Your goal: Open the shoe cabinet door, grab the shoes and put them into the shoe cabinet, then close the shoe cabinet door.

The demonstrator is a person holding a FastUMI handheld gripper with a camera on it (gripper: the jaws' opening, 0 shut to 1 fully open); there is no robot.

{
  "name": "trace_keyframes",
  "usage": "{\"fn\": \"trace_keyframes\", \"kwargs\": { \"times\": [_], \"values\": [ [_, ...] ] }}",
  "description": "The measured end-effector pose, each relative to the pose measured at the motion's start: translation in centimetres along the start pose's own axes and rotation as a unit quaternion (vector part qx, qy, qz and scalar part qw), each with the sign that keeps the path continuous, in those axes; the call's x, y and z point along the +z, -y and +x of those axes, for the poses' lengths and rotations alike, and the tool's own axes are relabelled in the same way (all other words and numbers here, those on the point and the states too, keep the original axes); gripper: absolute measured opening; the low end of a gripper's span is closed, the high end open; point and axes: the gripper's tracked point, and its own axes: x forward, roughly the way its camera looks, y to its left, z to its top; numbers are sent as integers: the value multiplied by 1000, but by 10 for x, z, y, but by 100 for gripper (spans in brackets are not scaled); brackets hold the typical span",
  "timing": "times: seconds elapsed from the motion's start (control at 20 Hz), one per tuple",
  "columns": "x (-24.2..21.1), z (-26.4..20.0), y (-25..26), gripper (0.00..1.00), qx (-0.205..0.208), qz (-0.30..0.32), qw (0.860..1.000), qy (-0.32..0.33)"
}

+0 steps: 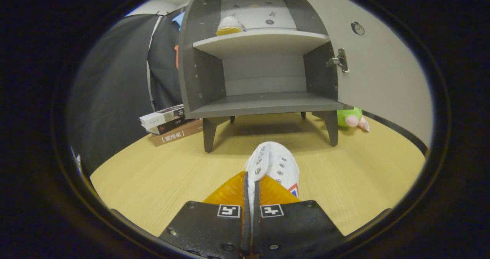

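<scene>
The jaws hide the heel of the white shoe; the cabinet hides part of the green toy.

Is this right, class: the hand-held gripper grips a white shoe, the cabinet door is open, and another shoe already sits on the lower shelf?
Not quite. The gripper view shows the other shoe on the upper shelf, not the lower. The hand-held gripper does grip a white shoe, and the cabinet door is open.

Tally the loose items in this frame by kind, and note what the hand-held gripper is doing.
Shoes: 2, one clamped in the hand-held gripper, one on the upper shelf
Books: 3, stacked beside the cabinet
Plush toy: 1
Total: 6
</scene>
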Motion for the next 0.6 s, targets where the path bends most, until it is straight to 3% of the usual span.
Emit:
{"fn": "trace_keyframes", "kwargs": {
  "times": [0.25, 0.6],
  "values": [
    [31, -42, -9, 6, 21, -6, 999, 38],
    [127, -103, -17, 6, 32, -29, 992, 118]
  ]
}}
